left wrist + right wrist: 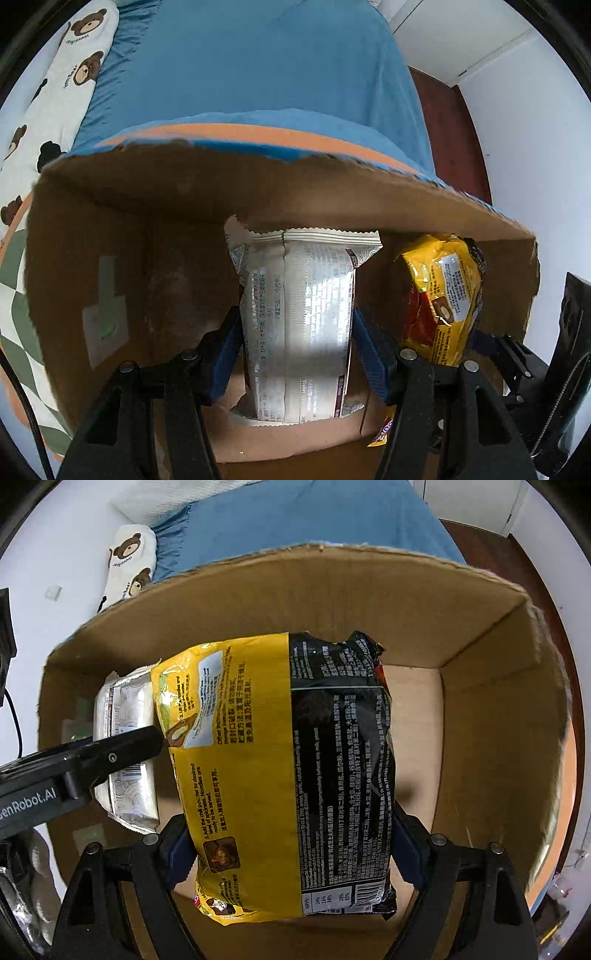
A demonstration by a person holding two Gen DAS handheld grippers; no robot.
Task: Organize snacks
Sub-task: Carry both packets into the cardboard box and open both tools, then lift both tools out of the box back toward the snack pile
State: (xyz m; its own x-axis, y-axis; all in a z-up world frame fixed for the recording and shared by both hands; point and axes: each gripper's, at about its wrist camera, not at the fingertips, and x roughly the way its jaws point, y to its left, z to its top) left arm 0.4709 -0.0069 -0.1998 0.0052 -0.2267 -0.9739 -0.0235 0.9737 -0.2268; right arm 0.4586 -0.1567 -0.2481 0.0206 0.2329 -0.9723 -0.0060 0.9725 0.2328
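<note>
Through my left wrist camera, my left gripper (295,343) was closed about halfway onto the silver packet (299,325), one blue pad pressed flat against each long side, printed seam facing me. The packet hung lengthwise inside the cardboard box (92,266), its crimped top edge close under the far wall. I could not tell whether its lower end touched the floor yet. To its right stood the yellow noodle pack (443,299), near but apart from mine. I judged that the way to do this well was to lower the packet straight down, flat side kept parallel to the noodle pack, and to part the pads only once the bottom edge bore weight, otherwise the slick foil would topple sideways.

Through my right wrist camera, my right gripper (291,845) was spread wide, yet gripping firmly, both pads against the edges of the yellow noodle pack (280,768), which filled the view above the box's bare floor (417,701). The silver packet (125,746) showed just left of it, with one dark finger of my left gripper (122,749) lying across it. The two packs looked nearly touching there. I judged the risk to be my right pack nudging the silver one while I set it down, so I meant to keep it upright and let the right-hand space take it, releasing one side at a time.
</note>
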